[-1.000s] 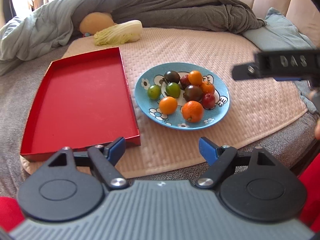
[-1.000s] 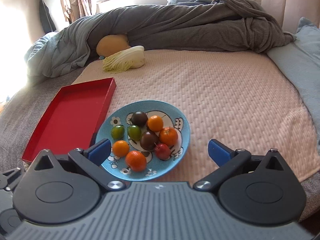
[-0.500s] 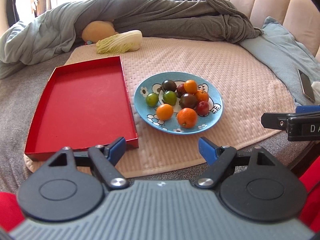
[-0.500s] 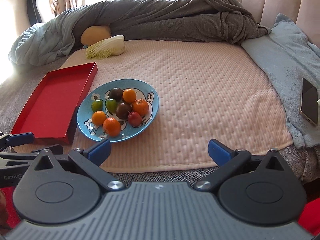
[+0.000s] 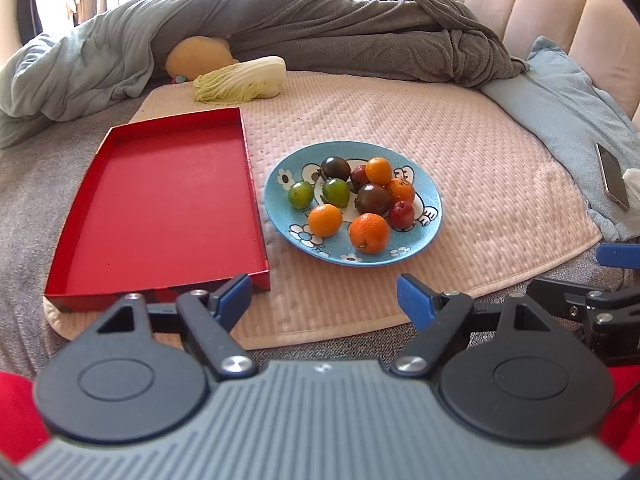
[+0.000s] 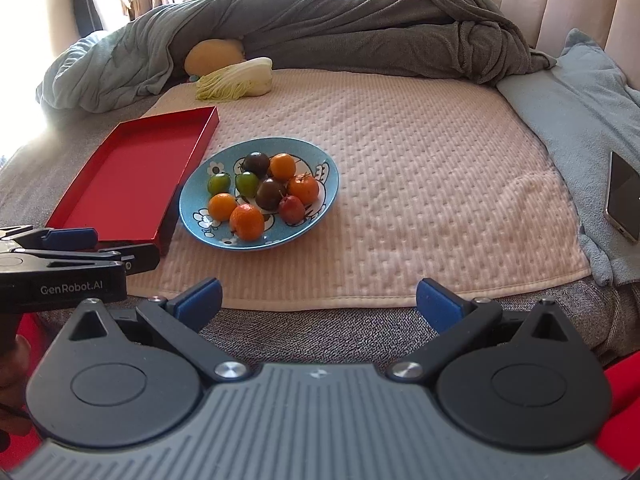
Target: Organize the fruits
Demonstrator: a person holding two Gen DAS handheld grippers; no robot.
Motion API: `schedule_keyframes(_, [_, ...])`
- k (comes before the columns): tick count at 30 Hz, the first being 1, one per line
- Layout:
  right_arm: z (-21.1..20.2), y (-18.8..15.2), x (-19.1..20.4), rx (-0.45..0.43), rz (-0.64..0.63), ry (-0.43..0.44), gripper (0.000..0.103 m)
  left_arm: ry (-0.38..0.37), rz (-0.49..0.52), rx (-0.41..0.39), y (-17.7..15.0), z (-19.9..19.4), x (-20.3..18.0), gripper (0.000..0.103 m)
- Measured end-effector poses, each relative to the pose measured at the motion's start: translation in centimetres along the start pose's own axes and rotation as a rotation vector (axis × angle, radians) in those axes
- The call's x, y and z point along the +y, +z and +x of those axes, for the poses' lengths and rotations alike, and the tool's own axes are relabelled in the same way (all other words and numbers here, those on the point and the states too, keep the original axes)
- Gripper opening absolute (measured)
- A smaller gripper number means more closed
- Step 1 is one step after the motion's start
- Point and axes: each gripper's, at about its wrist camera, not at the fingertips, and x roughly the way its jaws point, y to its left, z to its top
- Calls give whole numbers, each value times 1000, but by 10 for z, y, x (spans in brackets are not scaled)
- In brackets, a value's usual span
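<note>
A blue patterned plate (image 5: 424, 236) sits on a pink quilted mat and holds several small fruits: oranges (image 5: 369, 233), green ones (image 5: 301, 195), dark ones (image 5: 373, 199) and a red one (image 5: 401, 214). It also shows in the right wrist view (image 6: 320, 208). An empty red tray (image 5: 160, 204) lies just left of the plate, also seen in the right wrist view (image 6: 128, 184). My left gripper (image 5: 325, 298) is open and empty, near the mat's front edge. My right gripper (image 6: 318, 300) is open and empty, in front of the mat's edge.
A napa cabbage (image 5: 240, 80) and a tan round object (image 5: 200, 56) lie at the mat's far left. Grey and blue blankets (image 5: 320, 32) are piled behind. A phone (image 5: 612, 178) lies on a blue cloth at right. The mat (image 6: 420, 160) is bare right of the plate.
Both grippers have pulled back toward me and away from the plate. The right gripper dropped from beside the plate to the lower right. Plate, fruits and tray have not moved.
</note>
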Motion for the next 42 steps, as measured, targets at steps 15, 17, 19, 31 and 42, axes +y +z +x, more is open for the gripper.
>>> schedule_keyframes(15, [8,-2,6,29,-27,25,103,-14,48,13,-6,5,-6,82])
schedule_keyframes(17, [9,-2,7,32,-28,27,103,-13,51,16,-6,6,-7,82])
schedule_keyframes(19, [9,-3,7,34,-29,29,103,-12,55,20,-7,7,-8,82])
schedule_keyframes(31, [11,-4,8,43,-34,36,103,-19,68,30,-9,10,-11,82])
schedule_keyframes(42, [12,-4,8,42,-32,37,103,-21,73,32,-9,10,-11,82])
